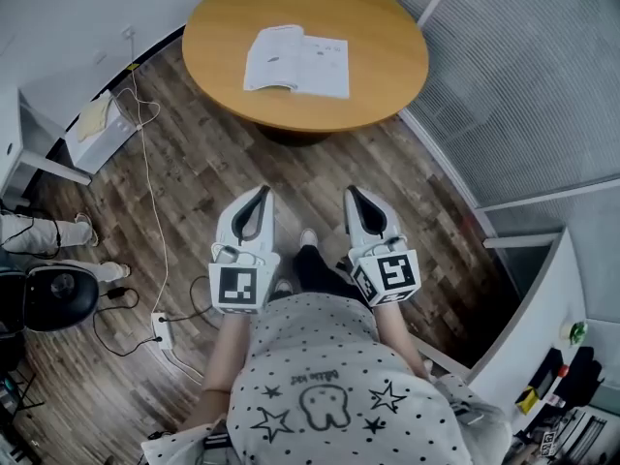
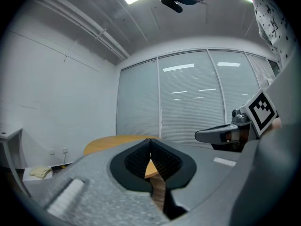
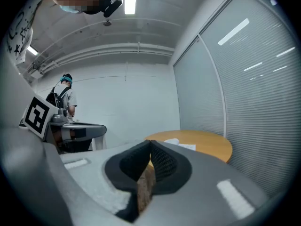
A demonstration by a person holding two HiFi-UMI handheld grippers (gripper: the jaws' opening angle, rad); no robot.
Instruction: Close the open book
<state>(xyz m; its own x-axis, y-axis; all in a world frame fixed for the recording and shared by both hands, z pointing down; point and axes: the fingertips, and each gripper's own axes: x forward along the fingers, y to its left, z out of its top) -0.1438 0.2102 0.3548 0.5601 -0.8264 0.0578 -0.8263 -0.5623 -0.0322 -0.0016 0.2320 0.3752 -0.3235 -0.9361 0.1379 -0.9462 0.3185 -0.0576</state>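
We carry the left gripper [image 1: 260,198] and right gripper [image 1: 355,198] side by side, jaws closed on nothing, seemingly because the open book [image 1: 296,61] lies flat on the round desk [image 1: 392,61], well beyond reach.

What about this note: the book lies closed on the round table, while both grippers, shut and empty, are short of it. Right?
No: the book is open, as the head view shows. The rest stands: it lies on the round table, and the left gripper and right gripper, shut and empty, are short of it.
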